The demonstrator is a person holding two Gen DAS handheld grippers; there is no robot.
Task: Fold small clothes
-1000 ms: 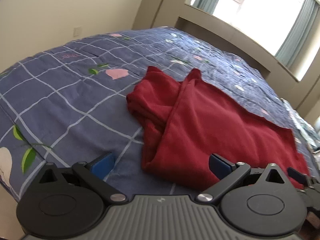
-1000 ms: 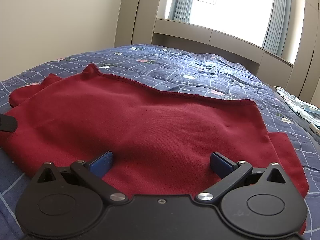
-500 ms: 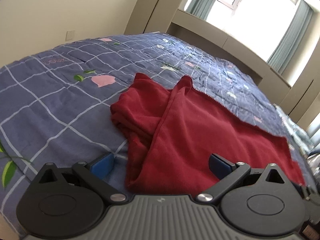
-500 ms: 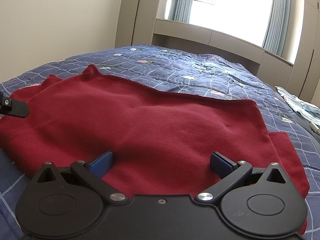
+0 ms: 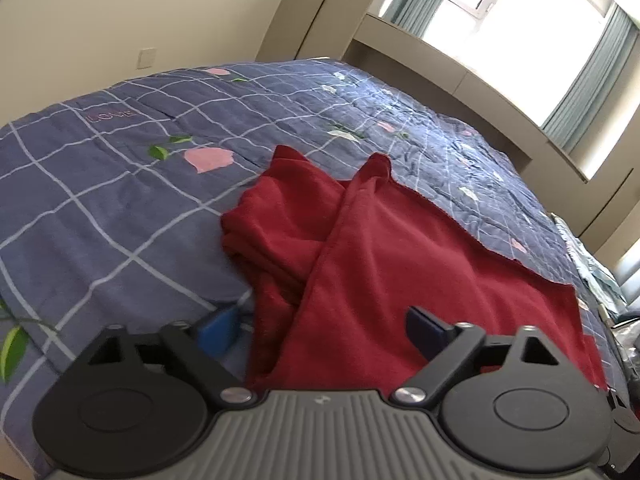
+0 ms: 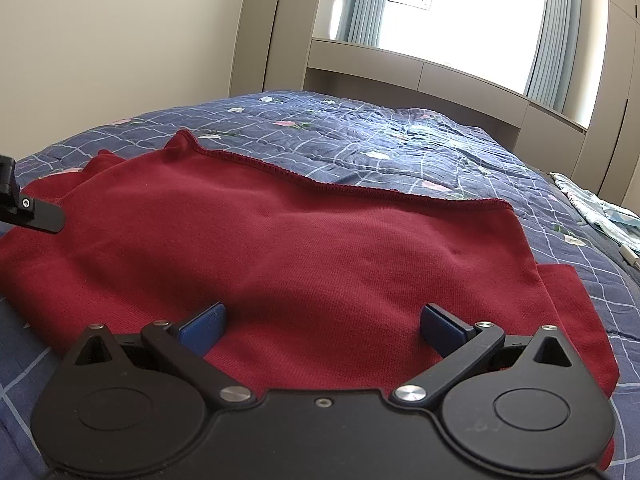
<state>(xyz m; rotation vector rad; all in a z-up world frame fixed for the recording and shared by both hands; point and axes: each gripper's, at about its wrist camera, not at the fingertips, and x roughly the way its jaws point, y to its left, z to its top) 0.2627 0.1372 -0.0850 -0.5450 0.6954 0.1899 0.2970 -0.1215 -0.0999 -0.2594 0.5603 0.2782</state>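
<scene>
A dark red knit garment point(image 5: 400, 264) lies spread on the blue checked bedspread point(image 5: 100, 216), its left part bunched into folds. My left gripper point(image 5: 320, 330) hovers low over the garment's near left edge. Its jaws are closing, the cloth edge lies between the blue pads, and they do not press on it. My right gripper point(image 6: 322, 326) stands wide open over the near hem of the red garment point(image 6: 300, 240), holding nothing. A black part of the left gripper point(image 6: 32, 210) shows at the far left of the right wrist view.
A light blue patterned cloth point(image 6: 600, 208) lies at the bed's right side. A beige ledge point(image 6: 420, 76) under the window runs behind the bed, and a wall stands on the left. The bedspread point(image 6: 400, 148) falls away at the bed's near left edge.
The left gripper's pads have come closer together, and the garment's left edge now sits between them. In the right wrist view the left gripper's black part has crept in over the garment. The right gripper is unchanged.
</scene>
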